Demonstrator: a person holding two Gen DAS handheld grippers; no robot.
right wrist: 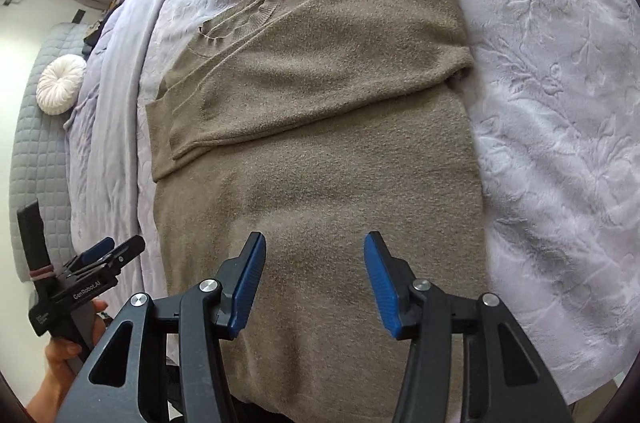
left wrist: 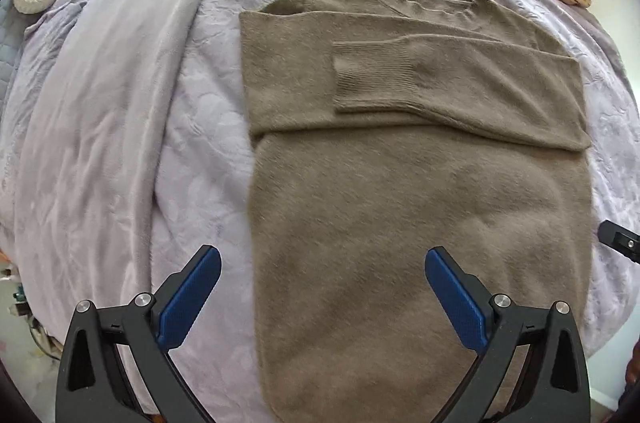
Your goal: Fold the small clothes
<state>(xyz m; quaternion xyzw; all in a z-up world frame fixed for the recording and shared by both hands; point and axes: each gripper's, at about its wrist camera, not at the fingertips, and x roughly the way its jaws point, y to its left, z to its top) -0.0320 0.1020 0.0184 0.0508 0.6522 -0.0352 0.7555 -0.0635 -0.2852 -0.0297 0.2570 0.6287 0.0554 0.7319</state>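
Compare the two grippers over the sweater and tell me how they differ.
The left gripper has its jaws spread very wide; the right gripper has its jaws apart but set narrower. The left gripper hangs over the sweater near its left edge, one finger above the lilac bedspread; the right gripper has both fingers over the sweater. Both have blue pads, black frames, and hold nothing.

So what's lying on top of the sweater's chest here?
Both sleeves are folded across the olive sweater, the ribbed cuff of the upper sleeve uppermost. The neckline peeks out above them. The chest panel beneath the sleeves and the lower sleeve's cuff are covered, so cannot be seen.
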